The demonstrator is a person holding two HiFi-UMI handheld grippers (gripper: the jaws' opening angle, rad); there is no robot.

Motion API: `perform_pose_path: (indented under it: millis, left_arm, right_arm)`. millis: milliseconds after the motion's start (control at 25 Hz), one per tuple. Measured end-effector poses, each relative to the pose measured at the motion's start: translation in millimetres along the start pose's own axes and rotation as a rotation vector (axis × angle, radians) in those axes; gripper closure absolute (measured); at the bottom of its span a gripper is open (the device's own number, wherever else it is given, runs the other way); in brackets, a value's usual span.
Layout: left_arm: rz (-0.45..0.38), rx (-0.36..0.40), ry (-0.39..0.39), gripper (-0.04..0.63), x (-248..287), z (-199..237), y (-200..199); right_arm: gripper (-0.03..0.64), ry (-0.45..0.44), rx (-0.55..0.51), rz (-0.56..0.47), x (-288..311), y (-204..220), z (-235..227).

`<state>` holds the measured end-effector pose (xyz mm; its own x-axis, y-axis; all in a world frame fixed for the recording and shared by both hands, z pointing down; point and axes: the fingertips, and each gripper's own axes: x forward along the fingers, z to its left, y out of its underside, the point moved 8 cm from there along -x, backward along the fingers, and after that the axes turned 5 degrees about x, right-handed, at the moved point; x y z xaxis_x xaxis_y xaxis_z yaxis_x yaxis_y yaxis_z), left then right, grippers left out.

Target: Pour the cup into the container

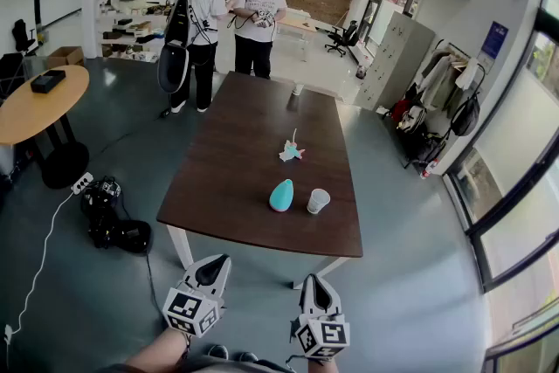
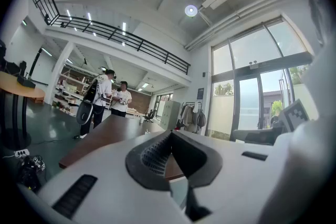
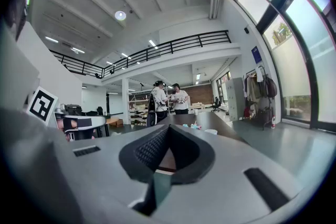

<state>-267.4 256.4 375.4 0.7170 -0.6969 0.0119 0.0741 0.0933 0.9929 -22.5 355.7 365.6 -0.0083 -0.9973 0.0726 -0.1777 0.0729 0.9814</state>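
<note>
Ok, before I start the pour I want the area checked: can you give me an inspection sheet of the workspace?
Surface: brown table, mostly bare.
Job's things: white cup standing beside the teal container near the front edge, not touching.
Clutter: small pink-and-teal object mid-table; another small thing at the far end, too small to tell.
Grippers: left tool and right tool both shut, empty, short of the table.
Cables: white cable and power strip on the floor at left, by black gear.
Surroundings: two people standing beyond the far end; round table left; coat rack right.
</note>
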Motion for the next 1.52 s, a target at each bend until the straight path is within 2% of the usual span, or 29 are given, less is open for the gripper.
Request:
perform_pose_path:
  millis: [160,360,480,720,1120,1320,1520]
  left_arm:
    - [0.039,0.002,0.022,0.588,0,10,9]
    - [0.074,-0.026,0.031,0.588,1,19,20]
    - [0.084,-0.016,0.034,0.588,5,20,22]
    - [0.076,-0.012,-0.03,0.588,23,27,23]
    - [0.068,-0.022,-0.086,0.588,95,25,27]
    - [0.067,-0.01,-0.078,0.588,144,19,25]
    - [0.045,0.006,-0.11,0.588,182,21,18]
  right_arm:
    - [0.629,0.007,0.014,0.021,0,6,7]
    - [0.629,0.053,0.025,0.048,-3,13,3]
    - [0.629,0.075,0.036,0.057,-1,17,-4]
    - [0.629,0.064,0.045,0.058,20,19,-23]
    - [0.629,-0.011,0.039,0.037,81,8,-82]
    - [0.629,-0.016,0.057,0.059,116,6,-116]
    - [0.629,-0.03,0.051,0.068,150,2,-143]
